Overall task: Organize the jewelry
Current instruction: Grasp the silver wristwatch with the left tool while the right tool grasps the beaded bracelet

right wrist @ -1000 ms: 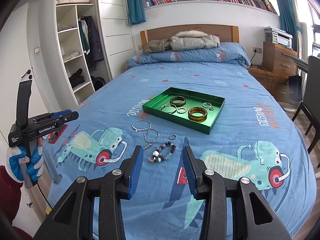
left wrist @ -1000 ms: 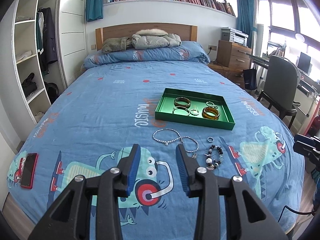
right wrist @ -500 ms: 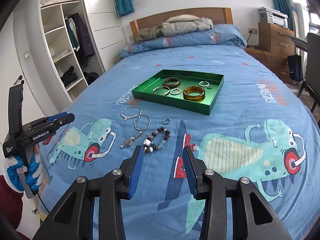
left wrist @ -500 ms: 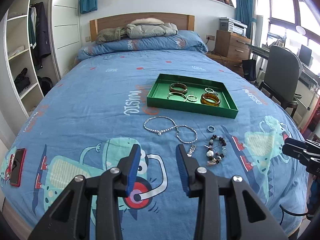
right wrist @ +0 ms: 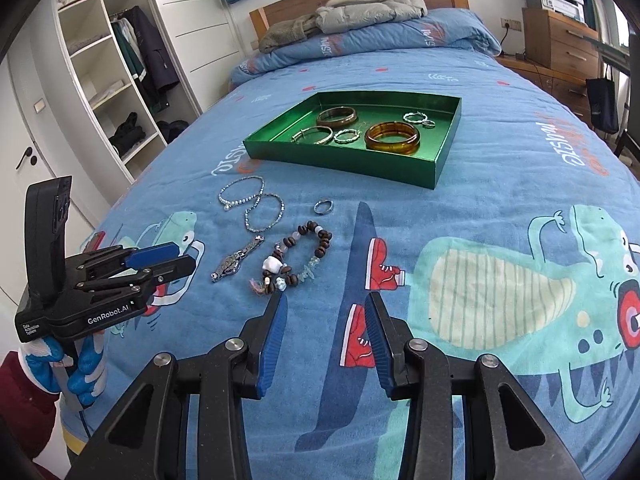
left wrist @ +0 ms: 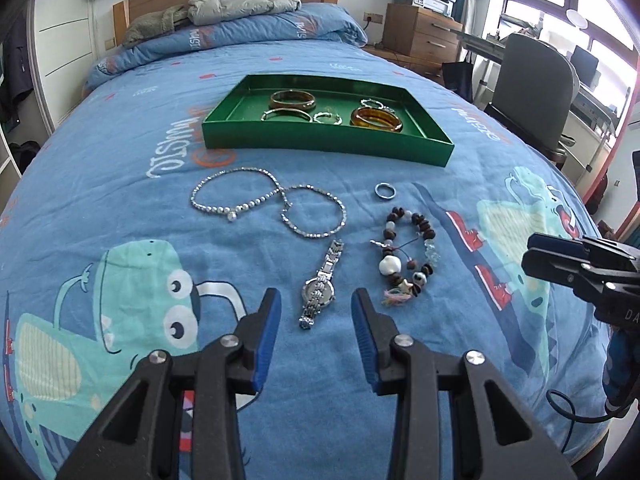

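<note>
A green tray (left wrist: 320, 144) (right wrist: 344, 160) lies on the blue bedspread and holds several bangles and rings. In front of it lie a pearl necklace (left wrist: 228, 200) (right wrist: 240, 192), a silver chain bracelet (left wrist: 316, 216) (right wrist: 264, 212), a silver watch (left wrist: 320, 288) (right wrist: 236, 260), a small ring (left wrist: 385, 191) (right wrist: 323, 206) and a beaded bracelet (left wrist: 404, 252) (right wrist: 298, 256). My left gripper (left wrist: 316, 312) is open and empty, just short of the watch. My right gripper (right wrist: 324, 312) is open and empty, just short of the beaded bracelet.
Pillows and jackets (left wrist: 224, 4) lie at the headboard. A wooden nightstand (left wrist: 420, 32) and a grey chair (left wrist: 532, 84) stand right of the bed. An open wardrobe (right wrist: 116, 80) stands on the left. The bed edge lies close below both grippers.
Both grippers have moved forward and down toward the loose jewelry on the bedspread. Both stay open. The jewelry has not moved.
</note>
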The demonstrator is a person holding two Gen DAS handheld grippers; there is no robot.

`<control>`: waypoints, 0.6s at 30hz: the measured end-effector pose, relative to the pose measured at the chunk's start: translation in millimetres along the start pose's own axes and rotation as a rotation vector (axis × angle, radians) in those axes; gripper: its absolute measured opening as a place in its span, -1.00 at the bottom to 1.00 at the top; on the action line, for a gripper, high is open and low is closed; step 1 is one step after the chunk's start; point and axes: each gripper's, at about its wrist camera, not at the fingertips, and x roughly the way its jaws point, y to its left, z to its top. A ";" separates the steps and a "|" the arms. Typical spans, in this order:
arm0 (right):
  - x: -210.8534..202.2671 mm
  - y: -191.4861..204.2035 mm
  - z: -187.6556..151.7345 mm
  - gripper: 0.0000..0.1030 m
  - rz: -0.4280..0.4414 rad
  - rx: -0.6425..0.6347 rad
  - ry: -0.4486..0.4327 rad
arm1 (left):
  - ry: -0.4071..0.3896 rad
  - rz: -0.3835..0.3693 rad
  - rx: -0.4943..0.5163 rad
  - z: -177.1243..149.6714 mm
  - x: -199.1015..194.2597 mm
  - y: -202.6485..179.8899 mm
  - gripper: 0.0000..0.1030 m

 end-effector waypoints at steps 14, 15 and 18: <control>69.1 -8.1 21.4 -0.42 0.030 0.008 0.073 | 0.040 -0.003 0.052 5.8 54.1 4.9 -0.51; 74.0 -7.6 22.6 -0.43 0.033 0.009 0.078 | 0.034 0.009 0.057 6.0 54.3 5.6 -0.59; 87.5 -4.1 27.3 -0.44 0.039 0.003 0.090 | 0.020 0.006 0.048 6.1 55.8 10.7 -0.59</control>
